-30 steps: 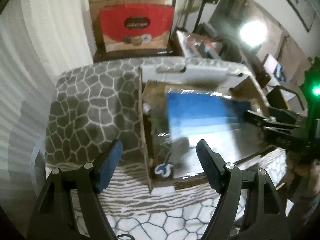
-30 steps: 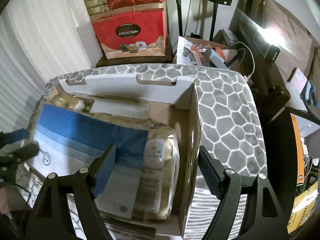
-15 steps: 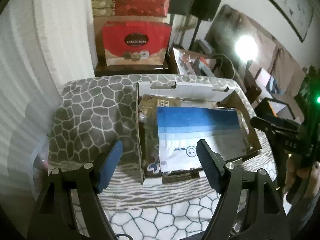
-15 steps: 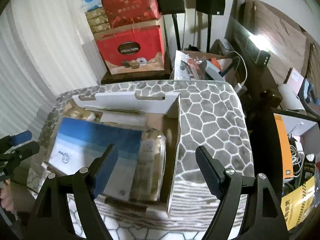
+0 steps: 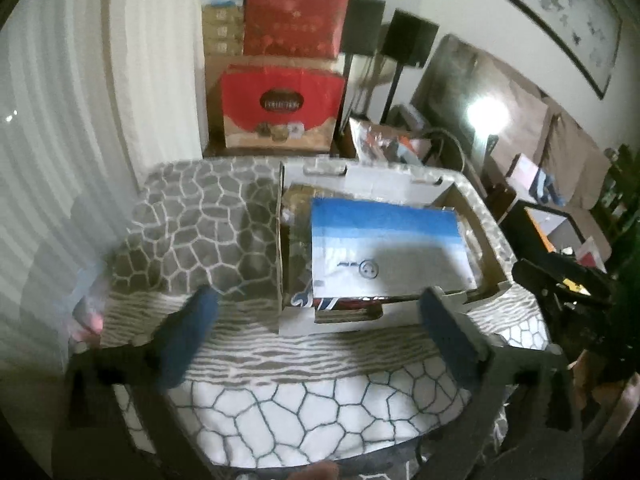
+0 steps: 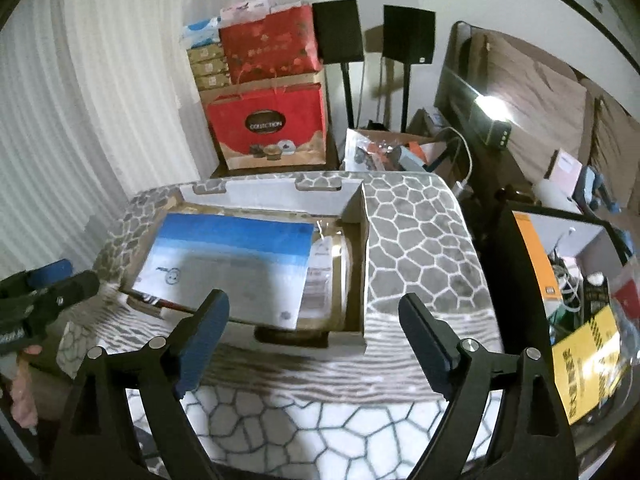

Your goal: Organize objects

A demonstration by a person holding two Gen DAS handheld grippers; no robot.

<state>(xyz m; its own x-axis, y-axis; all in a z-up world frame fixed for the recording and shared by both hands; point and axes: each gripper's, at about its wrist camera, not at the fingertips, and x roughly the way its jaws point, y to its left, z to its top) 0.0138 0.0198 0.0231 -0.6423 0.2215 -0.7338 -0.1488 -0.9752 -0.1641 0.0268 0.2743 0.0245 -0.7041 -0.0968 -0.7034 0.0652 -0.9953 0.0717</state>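
An open cardboard box (image 5: pixel 384 180) (image 6: pixel 280 196) sits on a table with a stone-pattern cloth (image 5: pixel 192 232) (image 6: pixel 420 248). A blue-and-white flat package (image 5: pixel 384 248) (image 6: pixel 232 256) lies on top of the goods inside. A gold-lidded jar (image 6: pixel 332 276) lies at the box's right end. My left gripper (image 5: pixel 316 320) is open and empty, held back from the box's near edge. My right gripper (image 6: pixel 314 332) is open and empty, also in front of the box. The left gripper shows at the left of the right wrist view (image 6: pixel 44 292).
Red gift bags and stacked boxes (image 5: pixel 280 108) (image 6: pixel 268 120) stand behind the table. Two black speakers on stands (image 6: pixel 376 36) and a bag of clutter (image 6: pixel 384 152) are at the back right. A dark shelf with items (image 6: pixel 560 264) is to the right.
Both grippers have pulled back and up from the box, which now looks smaller and farther. The blue-and-white package rests in the box.
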